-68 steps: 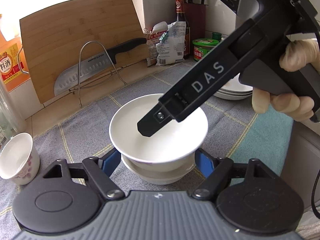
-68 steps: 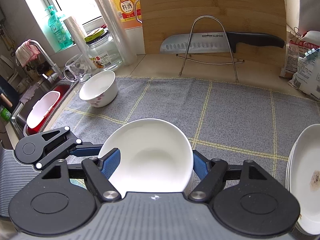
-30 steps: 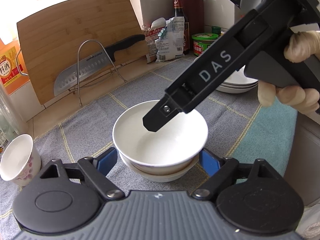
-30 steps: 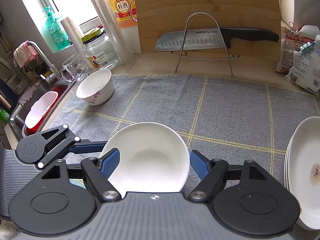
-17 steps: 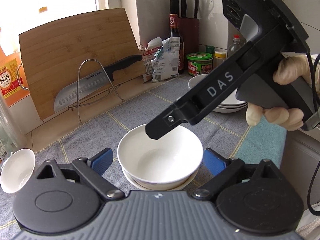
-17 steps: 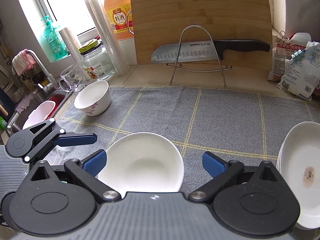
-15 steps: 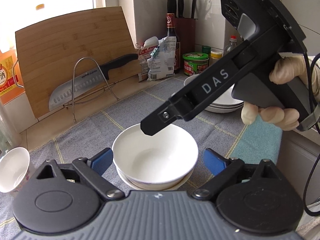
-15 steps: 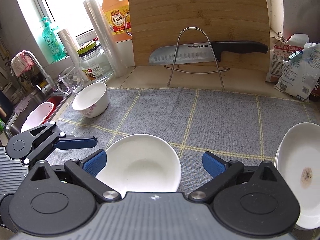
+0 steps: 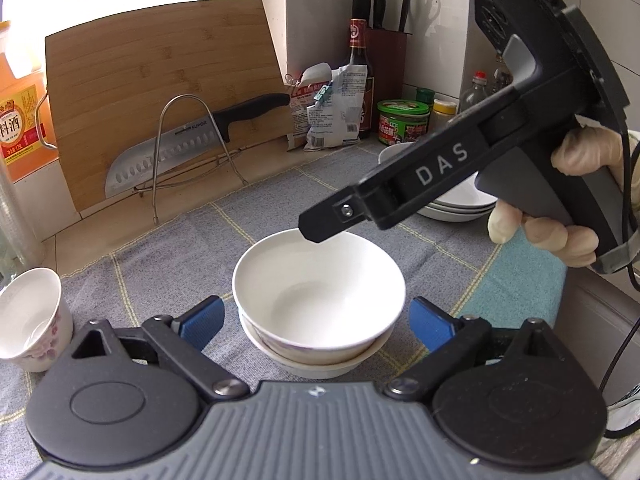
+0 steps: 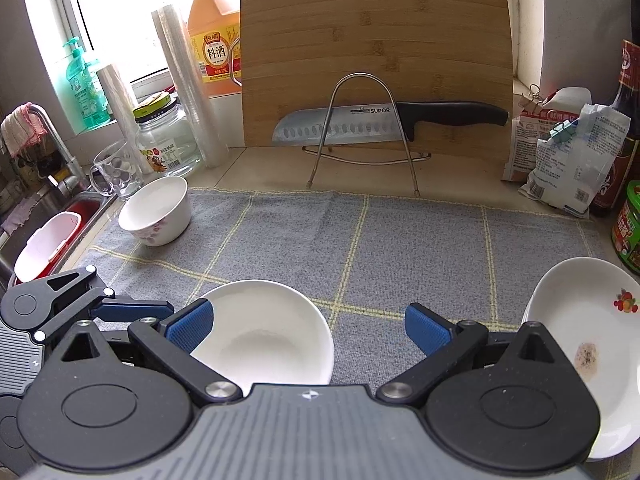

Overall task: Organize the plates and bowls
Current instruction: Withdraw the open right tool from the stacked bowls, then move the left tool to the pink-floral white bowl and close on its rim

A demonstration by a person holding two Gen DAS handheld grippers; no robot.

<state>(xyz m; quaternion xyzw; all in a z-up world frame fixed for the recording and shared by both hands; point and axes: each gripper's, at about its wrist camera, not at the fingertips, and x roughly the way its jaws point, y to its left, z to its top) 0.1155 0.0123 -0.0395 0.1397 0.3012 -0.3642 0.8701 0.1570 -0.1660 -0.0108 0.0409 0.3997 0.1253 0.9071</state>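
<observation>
A white bowl (image 9: 318, 292) sits nested in a second bowl (image 9: 304, 364) on the grey checked mat (image 9: 168, 280). My left gripper (image 9: 316, 322) is open, its blue pads either side of the stack and apart from it. My right gripper (image 10: 306, 326) is open above the stack (image 10: 264, 340), which lies toward its left pad. It shows in the left wrist view as a black finger (image 9: 352, 216) over the bowl's far rim. A small flowered bowl (image 10: 156, 210) stands at the mat's left end. A stack of white plates (image 10: 592, 344) lies at the right.
A bamboo cutting board (image 10: 376, 60) leans at the back with a knife (image 10: 384, 122) on a wire rack. Bags (image 10: 568, 156), a sauce bottle and jars crowd the right back corner. A glass mug, jar and sink (image 10: 44, 236) are at the left.
Both grippers have opened and let go of the top bowl, which now rests in the lower bowl. Both have drawn back and up from the stack.
</observation>
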